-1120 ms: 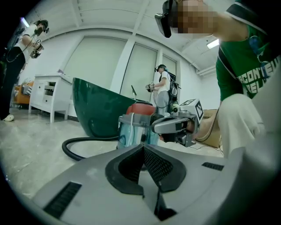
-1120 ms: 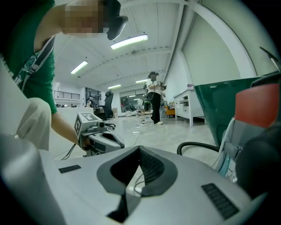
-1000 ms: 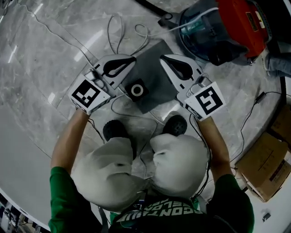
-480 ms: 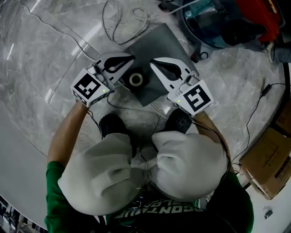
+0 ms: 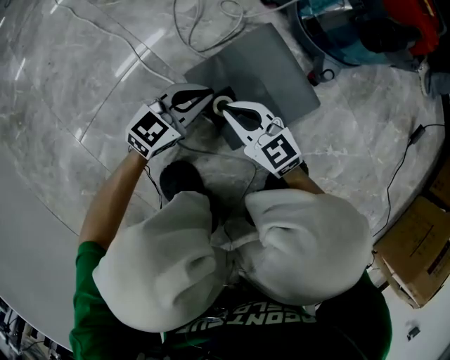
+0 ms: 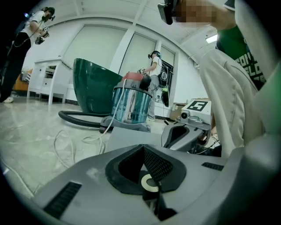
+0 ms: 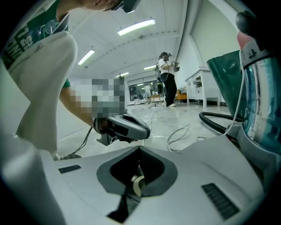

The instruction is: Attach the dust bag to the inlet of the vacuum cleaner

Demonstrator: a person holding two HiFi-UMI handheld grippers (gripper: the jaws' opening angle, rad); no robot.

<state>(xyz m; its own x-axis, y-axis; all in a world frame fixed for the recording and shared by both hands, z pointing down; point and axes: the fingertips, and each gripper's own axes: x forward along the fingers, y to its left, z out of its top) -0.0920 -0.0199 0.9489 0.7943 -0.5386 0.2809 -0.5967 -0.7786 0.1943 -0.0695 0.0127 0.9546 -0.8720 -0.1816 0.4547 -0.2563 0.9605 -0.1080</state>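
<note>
The grey dust bag (image 5: 271, 67) lies flat on the marble floor, its black collar with a white ring (image 5: 222, 105) at the near end. My left gripper (image 5: 209, 97) and right gripper (image 5: 221, 108) meet at that collar from either side, jaws shut. Each gripper view shows the ring (image 6: 149, 183) (image 7: 138, 184) through the hollow between the closed jaws; I cannot tell whether the tips pinch the collar. The vacuum cleaner (image 5: 365, 28), red top over a clear blue tank (image 6: 131, 104), stands beyond the bag at the upper right.
White cable (image 5: 204, 21) loops on the floor beside the bag's far end. A black hose (image 6: 81, 119) and a green tub (image 6: 94, 85) lie by the vacuum. A cardboard box (image 5: 422, 246) sits at the right. My knees fill the near floor.
Both grippers have come together from either side of the bag onto its collar. My head has leaned forward, so the bag and vacuum sit higher in the head view.
</note>
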